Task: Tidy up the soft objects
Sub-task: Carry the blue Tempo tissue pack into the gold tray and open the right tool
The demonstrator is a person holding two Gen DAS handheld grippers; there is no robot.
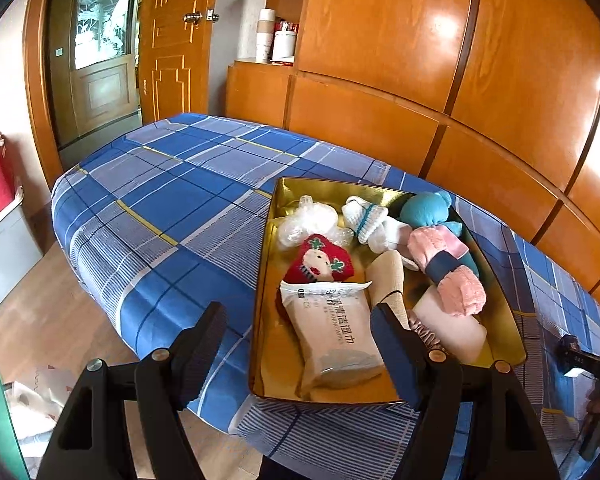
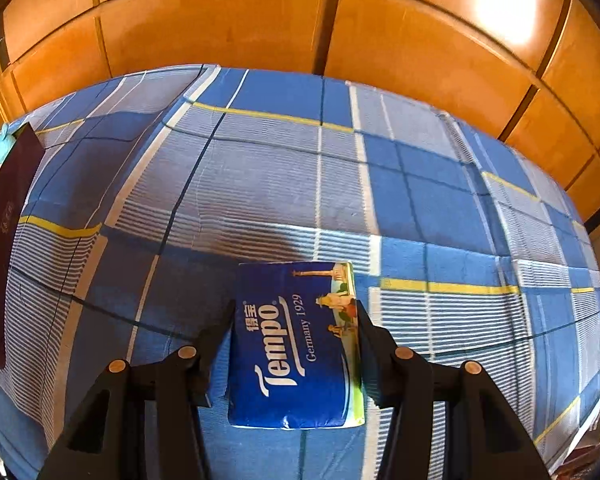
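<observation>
Tissue pack (image 2: 296, 344) clamped between right claw (image 2: 296, 340) fingers, above bedsheet (image 2: 420, 200)

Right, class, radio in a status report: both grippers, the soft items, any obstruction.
Left gripper open, empty, over gold-lined box of soft items. Right gripper shut on blue Tempo tissue pack above blue plaid bedsheet. Nothing in the way.

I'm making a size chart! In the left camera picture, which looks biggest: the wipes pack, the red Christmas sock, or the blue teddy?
1. Wipes pack, though it's nearest the camera.
2. Red Christmas sock and blue teddy look alike, so no ranking.
</observation>
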